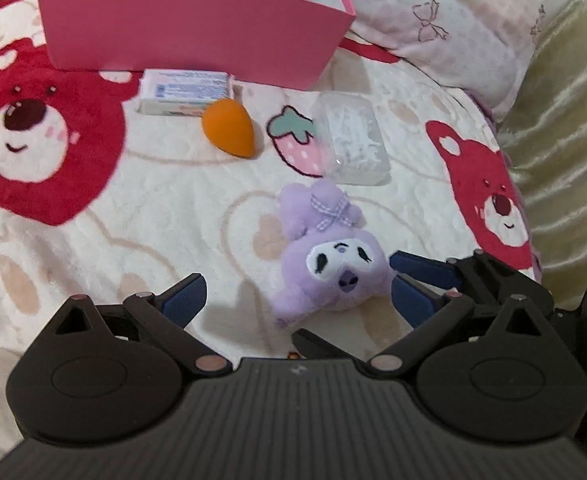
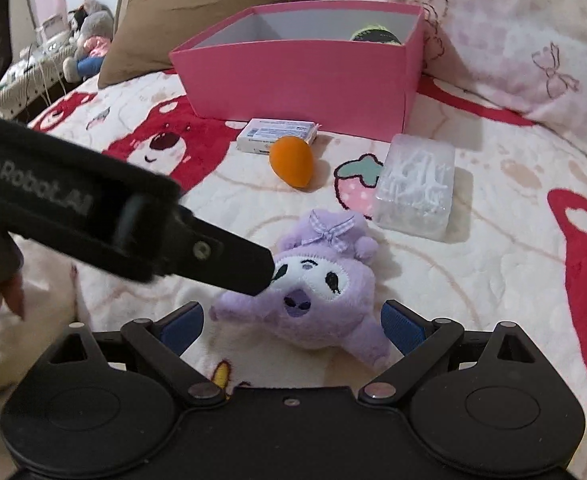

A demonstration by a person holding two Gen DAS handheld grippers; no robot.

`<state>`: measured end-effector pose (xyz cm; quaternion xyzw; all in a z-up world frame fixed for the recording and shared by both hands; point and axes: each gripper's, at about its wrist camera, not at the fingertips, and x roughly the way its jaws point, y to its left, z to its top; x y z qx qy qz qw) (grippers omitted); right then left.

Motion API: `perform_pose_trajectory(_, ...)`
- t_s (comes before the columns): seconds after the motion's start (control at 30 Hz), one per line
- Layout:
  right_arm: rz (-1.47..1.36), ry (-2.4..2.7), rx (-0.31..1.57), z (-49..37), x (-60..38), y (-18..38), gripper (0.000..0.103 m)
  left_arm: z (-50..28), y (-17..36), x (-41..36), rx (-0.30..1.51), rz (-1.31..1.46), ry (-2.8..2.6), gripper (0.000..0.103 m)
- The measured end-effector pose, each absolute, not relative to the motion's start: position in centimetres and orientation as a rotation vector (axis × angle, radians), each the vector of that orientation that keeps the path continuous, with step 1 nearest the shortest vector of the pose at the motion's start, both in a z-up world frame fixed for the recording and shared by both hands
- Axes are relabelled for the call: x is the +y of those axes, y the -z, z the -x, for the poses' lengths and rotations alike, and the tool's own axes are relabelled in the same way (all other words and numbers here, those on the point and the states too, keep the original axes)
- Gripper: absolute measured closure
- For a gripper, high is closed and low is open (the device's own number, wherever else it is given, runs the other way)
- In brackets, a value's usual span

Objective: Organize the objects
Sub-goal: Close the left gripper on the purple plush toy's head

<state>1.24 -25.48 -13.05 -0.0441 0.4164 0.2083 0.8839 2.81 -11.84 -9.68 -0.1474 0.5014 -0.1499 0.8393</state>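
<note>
We are holding the left gripper (image 1: 299,300) spread wide over the bed, gripping nothing; its blue ribbed pads are flanking the purple plush toy (image 1: 327,256) without clearly touching it. The right gripper (image 2: 293,322) is likewise spread, its blue pads (image 2: 403,326) standing on either side of the same toy (image 2: 313,292), and we cannot tell whether they are pressing its fur. The toy is lying face up in the near middle of the blanket: fuzzy lilac pile, a white embroidered face, a gingham bow on its hood.

Farther off, a smooth orange teardrop sponge (image 2: 292,162) is resting just in front of a small white printed carton (image 2: 279,136). To the right, a clear, rectangular plastic box (image 2: 415,184) is holding a jumble of thin white sticks and lying partly over a strawberry motif in the blanket. Beyond these, a rigid pink cardboard box (image 2: 305,80) is standing open, white inside, with something yellow-green and black (image 2: 375,36) showing in its far right corner.

Everything is sitting on a soft cream fleece blanket (image 2: 493,260) patterned with red bears. A pale pink quilted pillow (image 2: 513,40) is lying at the far right, a brown cushion (image 2: 213,4) at the far left, and a grey soft toy (image 2: 89,36) farther left, off the bed.
</note>
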Motion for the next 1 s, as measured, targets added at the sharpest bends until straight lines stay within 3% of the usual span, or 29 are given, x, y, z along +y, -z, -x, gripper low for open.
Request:
perform_pose_trajectory(0.27,0.075,-0.38,0.842,-1.4,-26.2,13.8,0.006,-3.0,11.4,-11.9,1.072,0.346,0.292,0.008)
perform_pose_trajectory(0.47,0.042,-0.365,0.868,-2.3,-26.4,14.4,0.007,-3.0,11.5,-12.5,1.017,0.322,0.306,0.033)
perform_pose_trajectory(0.67,0.108,-0.386,0.814,-1.0,-25.1,14.4,0.018,-3.0,12.1,-13.5,1.005,0.295,0.34,0.053)
perform_pose_trajectory(0.8,0.145,-0.37,0.813,-1.0,-24.9,14.7,0.025,-3.1,12.5,-13.6,1.009,0.301,0.345,0.055)
perform_pose_trajectory(0.97,0.113,-0.346,0.844,-1.3,-25.3,15.2,0.026,-3.7,13.7,-13.4,1.046,0.325,0.341,0.05)
perform_pose_trajectory(1.0,0.12,-0.338,0.847,-1.4,-25.2,15.4,0.023,-3.9,14.0,-13.6,1.061,0.325,0.344,0.05)
